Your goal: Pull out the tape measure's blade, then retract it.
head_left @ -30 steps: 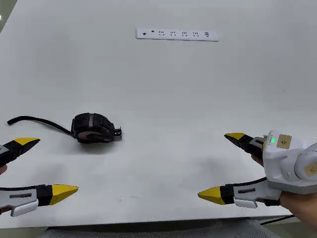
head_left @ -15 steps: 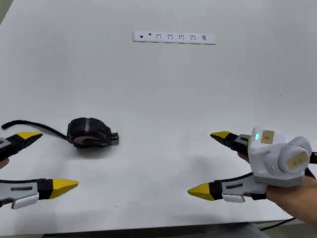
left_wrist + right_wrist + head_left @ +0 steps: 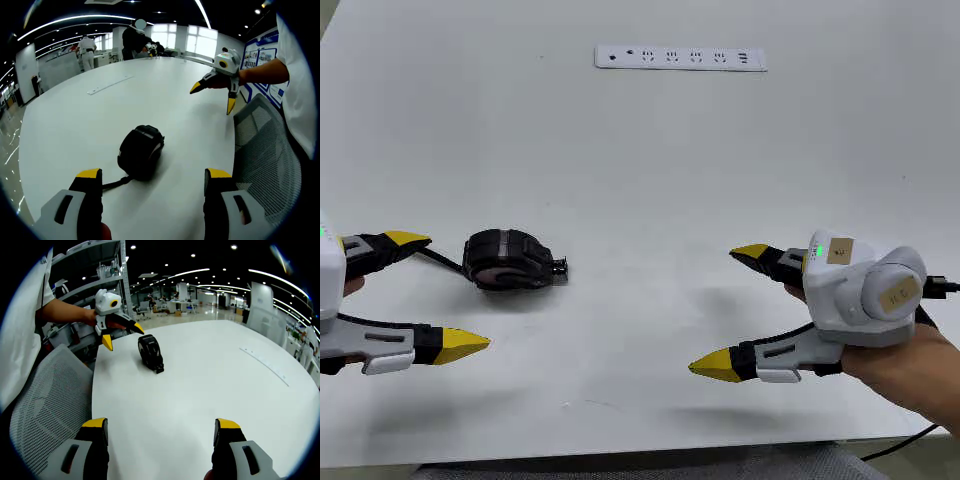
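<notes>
Black round rubber-cased tape measure (image 3: pixel 508 260) lies on the white table (image 3: pixel 650 150), its black strap (image 3: pixel 442 262) disappearing behind the left gripper (image 3: pixel 450 290) (jaws spread, empty); right gripper (image 3: pixel 715 310) likewise gapes.

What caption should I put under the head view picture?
Left claw and right claw, both open, with a tape measure between them on a table.
</notes>
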Motion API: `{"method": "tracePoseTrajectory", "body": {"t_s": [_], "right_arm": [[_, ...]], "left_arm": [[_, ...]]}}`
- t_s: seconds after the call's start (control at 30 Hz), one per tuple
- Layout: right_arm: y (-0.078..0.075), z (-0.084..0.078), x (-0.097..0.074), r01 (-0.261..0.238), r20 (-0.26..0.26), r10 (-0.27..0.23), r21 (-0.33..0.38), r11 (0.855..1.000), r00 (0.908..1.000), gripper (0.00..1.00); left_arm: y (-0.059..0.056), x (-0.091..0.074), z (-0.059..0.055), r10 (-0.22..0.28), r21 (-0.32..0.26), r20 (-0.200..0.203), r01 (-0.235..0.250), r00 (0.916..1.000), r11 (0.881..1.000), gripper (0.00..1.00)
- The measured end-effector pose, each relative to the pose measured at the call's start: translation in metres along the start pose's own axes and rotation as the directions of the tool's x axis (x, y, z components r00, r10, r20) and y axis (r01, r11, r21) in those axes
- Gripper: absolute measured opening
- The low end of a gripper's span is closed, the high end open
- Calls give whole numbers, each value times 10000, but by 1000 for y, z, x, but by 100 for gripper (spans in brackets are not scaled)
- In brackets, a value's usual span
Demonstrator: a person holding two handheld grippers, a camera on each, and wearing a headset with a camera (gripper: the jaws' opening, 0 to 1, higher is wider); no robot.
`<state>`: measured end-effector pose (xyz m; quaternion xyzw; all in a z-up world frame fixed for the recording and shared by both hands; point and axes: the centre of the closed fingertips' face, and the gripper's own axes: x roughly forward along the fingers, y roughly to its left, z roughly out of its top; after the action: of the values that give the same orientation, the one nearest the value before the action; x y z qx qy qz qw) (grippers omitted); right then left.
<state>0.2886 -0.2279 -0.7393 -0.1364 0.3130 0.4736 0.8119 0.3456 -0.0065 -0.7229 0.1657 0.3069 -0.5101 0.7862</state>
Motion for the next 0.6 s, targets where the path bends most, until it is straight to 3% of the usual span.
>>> {"method": "tracePoseTrajectory", "body": {"t_s": [0.2,0.6], "right_arm": [[-6,7,14,-231,232,231,-2,9997,9995,85],[-13,12,41,-716,145,720,-291,9970,9973,84]], "left_arm": [[2,11,-1,-298,298,-326,307,9990,9991,79],[13,27,-4,-657,976,-948,749,9933,9924,74]]}}
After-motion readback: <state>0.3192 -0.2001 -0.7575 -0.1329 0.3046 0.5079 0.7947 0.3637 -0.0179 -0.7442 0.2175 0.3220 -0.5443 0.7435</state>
